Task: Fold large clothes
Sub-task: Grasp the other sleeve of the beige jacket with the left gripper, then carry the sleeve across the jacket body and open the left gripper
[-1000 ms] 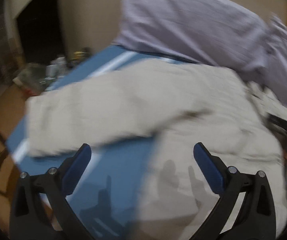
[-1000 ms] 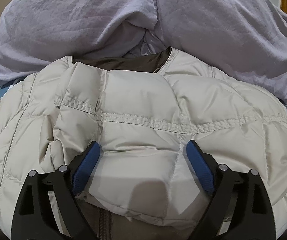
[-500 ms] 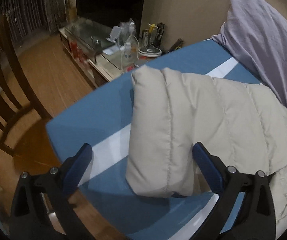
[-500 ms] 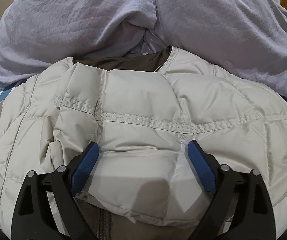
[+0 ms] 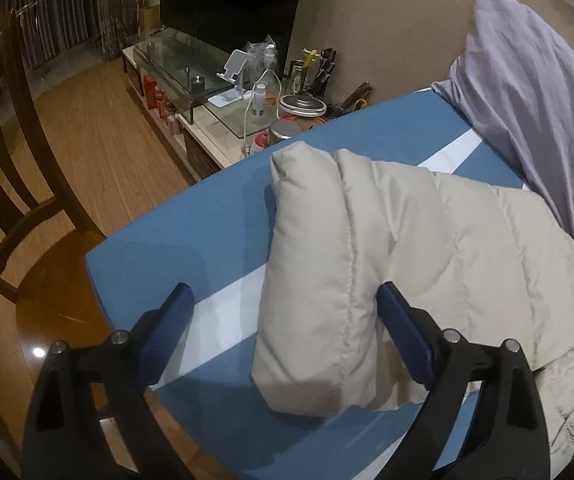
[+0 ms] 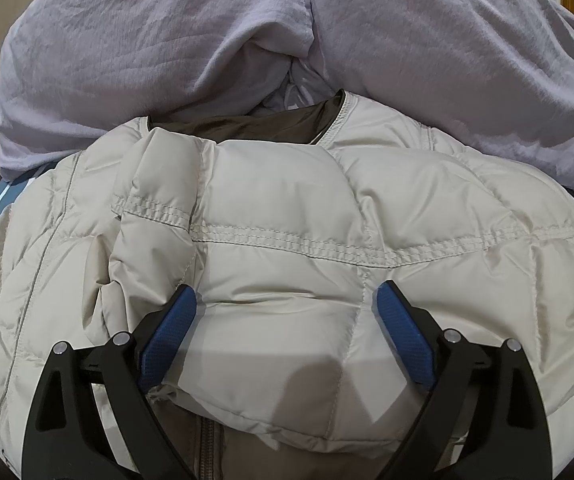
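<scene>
A cream quilted puffer jacket (image 6: 287, 216) lies on a blue table (image 5: 191, 220), its dark lining showing at the collar. One sleeve is folded across its chest. The other sleeve (image 5: 327, 264) stretches out over the blue top in the left wrist view. My left gripper (image 5: 287, 320) is open, its jaws on either side of that sleeve's cuff end, just above it. My right gripper (image 6: 287, 320) is open over the folded sleeve on the chest, holding nothing.
A lilac garment (image 6: 247, 40) is heaped beyond the jacket's collar against the wall. A wooden chair (image 5: 19, 184) stands at the table's left corner. A low glass-topped cabinet (image 5: 207, 80) with jars and bottles stands past the table's far edge.
The left gripper swung left from over the jacket body to the outstretched sleeve's cuff, then closed in on it. The right gripper and the folded sleeve have barely moved.
</scene>
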The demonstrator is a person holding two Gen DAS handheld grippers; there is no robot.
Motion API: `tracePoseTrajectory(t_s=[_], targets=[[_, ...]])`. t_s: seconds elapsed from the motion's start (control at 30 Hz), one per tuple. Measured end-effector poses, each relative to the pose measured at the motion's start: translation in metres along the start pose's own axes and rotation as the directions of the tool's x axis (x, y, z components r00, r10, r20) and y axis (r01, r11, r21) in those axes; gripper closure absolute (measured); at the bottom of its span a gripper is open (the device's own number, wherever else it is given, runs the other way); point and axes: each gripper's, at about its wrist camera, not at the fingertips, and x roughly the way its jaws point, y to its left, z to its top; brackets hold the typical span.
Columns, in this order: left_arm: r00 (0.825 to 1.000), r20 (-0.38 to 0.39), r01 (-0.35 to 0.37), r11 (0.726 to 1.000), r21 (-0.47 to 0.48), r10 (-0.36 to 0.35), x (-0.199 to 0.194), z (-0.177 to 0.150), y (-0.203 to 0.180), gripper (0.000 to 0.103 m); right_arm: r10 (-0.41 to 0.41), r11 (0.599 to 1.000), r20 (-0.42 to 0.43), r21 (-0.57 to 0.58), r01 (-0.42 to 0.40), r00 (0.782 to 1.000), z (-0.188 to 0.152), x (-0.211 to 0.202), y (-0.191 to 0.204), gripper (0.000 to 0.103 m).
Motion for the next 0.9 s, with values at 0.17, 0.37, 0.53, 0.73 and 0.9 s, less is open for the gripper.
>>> tracePoseTrajectory(t_s=[0.17, 0.37, 0.53, 0.73, 0.9], targets=[[1.0, 0.011, 0.005, 1.0, 0.025, -0.005, -0.003, -0.004, -0.011, 0.034, 0.001, 1.0, 0.0, 0.006, -0.001, 1.0, 0.0, 0.0, 0.0, 0.009], [0.999, 0.013, 0.029, 0.998, 0.047, -0.03, -0.005, -0.006, -0.026, 0.067, 0.006, 1.0, 0.003, 0.014, -0.006, 1.0, 0.0, -0.001, 0.0, 0.009], [0.998, 0.024, 0.051, 0.997, 0.049, -0.052, -0.016, -0.001, -0.036, 0.085, 0.037, 0.999, 0.015, 0.035, -0.037, 0.999, 0.0, -0.004, -0.004, 0.008], [0.979, 0.103, 0.165, 0.982, 0.091, -0.174, -0.063, 0.018, -0.077, 0.087, 0.123, 0.987, 0.045, 0.096, -0.127, 0.991, -0.002, -0.017, -0.017, 0.008], [0.937, 0.163, 0.278, 0.943, 0.182, -0.308, -0.114, 0.034, -0.14, 0.087, 0.065, 0.997, -0.031, 0.033, -0.064, 0.997, 0.004, -0.037, -0.015, 0.008]])
